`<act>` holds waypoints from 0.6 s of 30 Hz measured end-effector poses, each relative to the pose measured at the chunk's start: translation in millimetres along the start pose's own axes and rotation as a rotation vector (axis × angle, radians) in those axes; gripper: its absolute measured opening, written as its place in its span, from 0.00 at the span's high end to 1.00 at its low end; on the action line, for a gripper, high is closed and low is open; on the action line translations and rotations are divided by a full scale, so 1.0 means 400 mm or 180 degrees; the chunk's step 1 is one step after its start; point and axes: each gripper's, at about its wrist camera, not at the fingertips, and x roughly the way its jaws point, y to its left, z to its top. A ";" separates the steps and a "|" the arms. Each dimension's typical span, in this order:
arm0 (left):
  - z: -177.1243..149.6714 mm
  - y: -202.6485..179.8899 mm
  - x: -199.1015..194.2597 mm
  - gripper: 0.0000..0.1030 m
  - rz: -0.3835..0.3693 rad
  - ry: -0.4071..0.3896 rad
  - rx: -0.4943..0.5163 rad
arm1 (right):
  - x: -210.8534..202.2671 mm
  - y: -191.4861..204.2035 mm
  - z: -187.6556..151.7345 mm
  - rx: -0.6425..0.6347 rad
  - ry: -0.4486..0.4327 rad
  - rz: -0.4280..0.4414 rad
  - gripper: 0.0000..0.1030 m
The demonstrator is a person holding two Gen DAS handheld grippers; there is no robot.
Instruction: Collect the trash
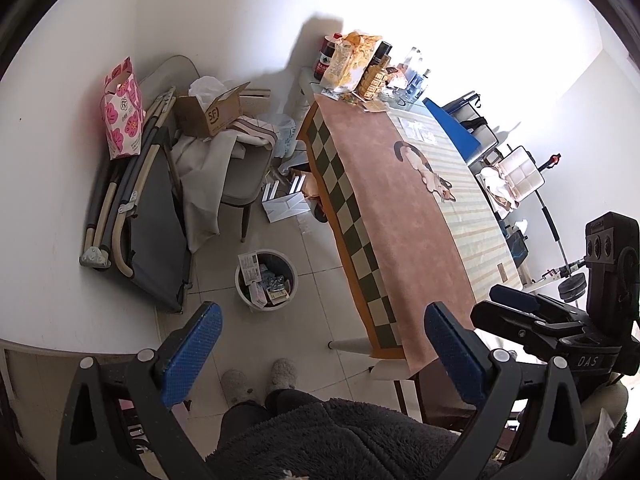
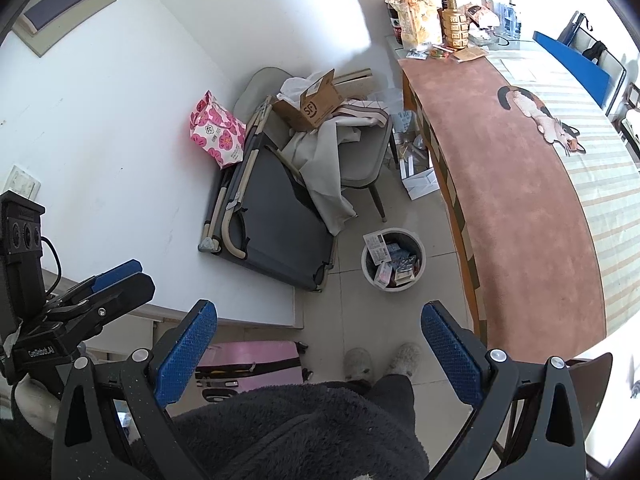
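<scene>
A white trash bin (image 1: 266,280) (image 2: 393,261) stands on the tiled floor beside the table, filled with boxes and wrappers. My left gripper (image 1: 322,354) hangs open high above the floor, nothing between its blue pads. My right gripper (image 2: 320,354) is open too and empty; it also shows at the right edge of the left wrist view (image 1: 532,316). At the table's far end lie small packets and papers (image 1: 360,98) (image 2: 436,53) by a yellow snack bag (image 1: 352,60) (image 2: 416,12).
A long table (image 1: 408,208) (image 2: 532,184) with a pink cat-print cloth runs along the right. A chair (image 1: 244,160) piled with cloth and a cardboard box, a folded cot (image 2: 272,216), a pink floral bag (image 1: 122,110) line the wall. A person's slippered feet (image 2: 380,362) stand below.
</scene>
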 end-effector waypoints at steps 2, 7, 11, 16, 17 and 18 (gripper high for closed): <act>0.003 0.004 0.001 0.00 -0.0005 0.0003 0.0010 | -0.001 0.000 -0.002 -0.0014 0.0002 0.0005 0.00; -0.003 0.000 0.001 0.00 -0.0008 0.0005 -0.0004 | 0.000 -0.001 -0.002 -0.0029 0.0014 0.0013 0.00; -0.003 -0.001 0.001 0.00 -0.0005 0.0001 -0.0009 | 0.000 -0.002 -0.002 -0.0024 0.0012 0.0018 0.00; -0.006 -0.004 0.000 0.00 0.0001 0.0006 -0.0006 | -0.002 -0.004 -0.003 -0.0033 0.0026 0.0025 0.00; -0.004 -0.004 0.000 0.00 0.0004 0.0006 -0.0009 | -0.002 -0.004 -0.003 -0.0036 0.0025 0.0022 0.00; -0.005 -0.005 0.000 0.00 0.0004 0.0002 -0.0014 | -0.003 -0.006 -0.004 -0.0037 0.0029 0.0029 0.00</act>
